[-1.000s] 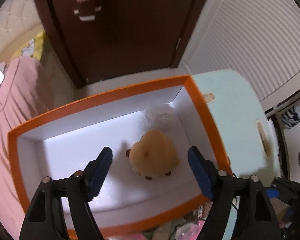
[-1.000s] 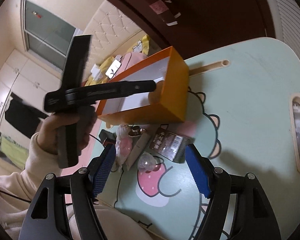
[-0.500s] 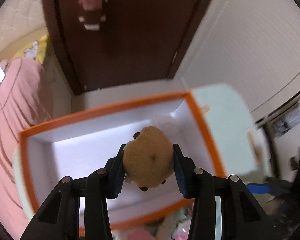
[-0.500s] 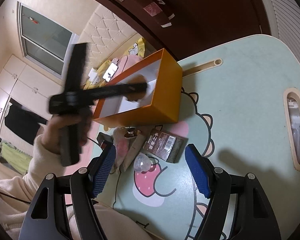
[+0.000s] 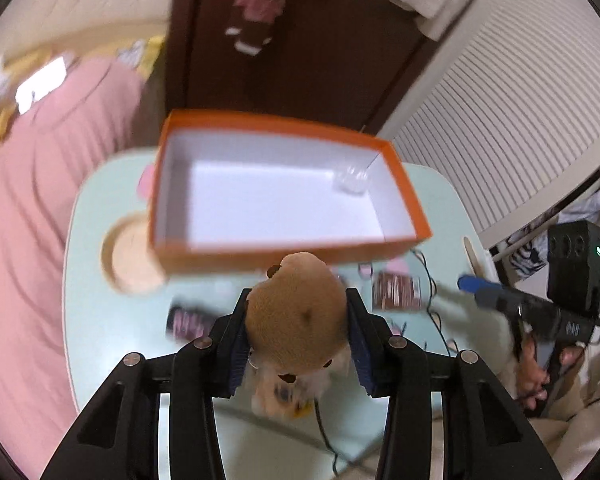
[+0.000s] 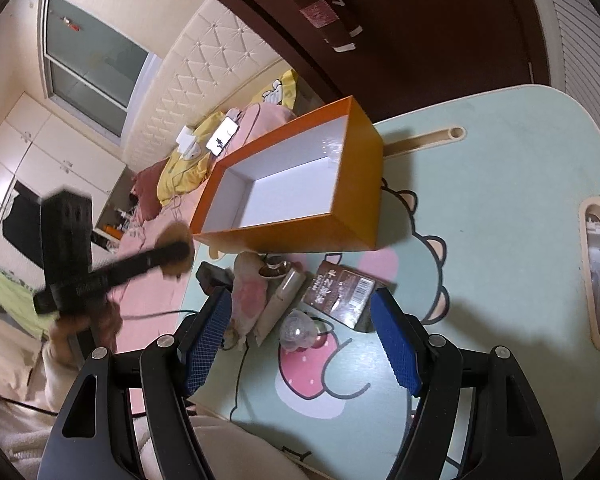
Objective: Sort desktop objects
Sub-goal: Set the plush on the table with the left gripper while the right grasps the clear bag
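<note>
Our left gripper (image 5: pixel 296 336) clamps the tan plush toy (image 5: pixel 296 316); our right gripper (image 6: pixel 304 344) hangs open, empty. Soft fur could slip free near the orange box (image 5: pixel 284 248).

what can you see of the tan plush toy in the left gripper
The plush toy is a rounded, fuzzy tan lump with a small dark spot on top, a brown nub at its far edge and whitish fur near the camera. It looks soft. The left gripper clamps it from both sides, blue-padded fingers pressing its flanks. It hangs over the pale green table, outside the orange box and on its near side. In the right wrist view it is only a tan blur.
</note>
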Motion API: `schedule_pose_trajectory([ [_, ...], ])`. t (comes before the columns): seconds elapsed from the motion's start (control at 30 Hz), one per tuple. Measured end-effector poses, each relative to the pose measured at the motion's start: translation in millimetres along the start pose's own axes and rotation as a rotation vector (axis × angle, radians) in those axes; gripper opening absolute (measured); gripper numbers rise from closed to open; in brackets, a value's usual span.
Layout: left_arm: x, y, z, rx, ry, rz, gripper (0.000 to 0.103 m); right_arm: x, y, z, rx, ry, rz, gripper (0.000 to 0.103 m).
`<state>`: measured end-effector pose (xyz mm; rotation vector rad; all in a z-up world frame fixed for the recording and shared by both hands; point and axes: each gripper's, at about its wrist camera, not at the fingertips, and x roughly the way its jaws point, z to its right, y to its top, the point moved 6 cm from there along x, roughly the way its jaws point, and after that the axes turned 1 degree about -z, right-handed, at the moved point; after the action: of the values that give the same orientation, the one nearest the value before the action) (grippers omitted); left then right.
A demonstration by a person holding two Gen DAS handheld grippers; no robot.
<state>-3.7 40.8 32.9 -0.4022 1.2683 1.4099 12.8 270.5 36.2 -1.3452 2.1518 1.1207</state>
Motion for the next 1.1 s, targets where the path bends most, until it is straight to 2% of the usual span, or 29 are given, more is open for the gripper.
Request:
schedule_pose_trajectory([
  [0.07,-2,-22,-11,-0.010,0.019,-0.019,0.043,1,0,-4,-0.010,-0.007,-0.006,0.072],
  [0.17,1,-50,-30,-0.022,0.096,-0.033,0.043,2,3,-11,-0.033,-0.020,-0.011,0.072],
  [0.33,21,-58,-39,-0.020,0.139,-0.012,0.043,9,32,-34,-0.148,-0.056,-0.025,0.072],
  [0.4,28,-57,-37,0.005,0.171,-0.004,0.043,16,56,-46,-0.235,-0.165,-0.024,0.072],
  [0.5,37,-59,-40,0.023,0.203,-0.001,0.044,34,87,-56,-0.364,-0.342,-0.065,0.072],
  [0.63,44,-59,-44,0.015,0.224,0.003,0.044,69,117,-60,-0.491,-0.450,-0.158,0.071],
  [0.7,45,-59,-46,0.018,0.235,0.024,0.050,93,125,-56,-0.547,-0.497,-0.247,0.060],
  [0.73,46,-59,-47,0.017,0.238,0.029,0.059,104,126,-54,-0.572,-0.517,-0.293,0.056],
  [0.77,45,-59,-47,0.016,0.238,0.033,0.074,118,126,-53,-0.597,-0.540,-0.350,0.050],
  [0.83,43,-60,-48,0.014,0.227,0.049,0.083,134,125,-48,-0.616,-0.577,-0.415,0.048],
  [0.9,37,-62,-50,0.013,0.211,0.061,0.083,148,125,-38,-0.604,-0.634,-0.486,0.048],
  [1.03,38,-61,-55,0.003,0.191,0.061,0.083,162,123,-19,-0.572,-0.689,-0.571,0.048],
  [1.1,37,-59,-54,-0.003,0.185,0.067,0.083,169,124,-6,-0.559,-0.748,-0.600,0.048],
])
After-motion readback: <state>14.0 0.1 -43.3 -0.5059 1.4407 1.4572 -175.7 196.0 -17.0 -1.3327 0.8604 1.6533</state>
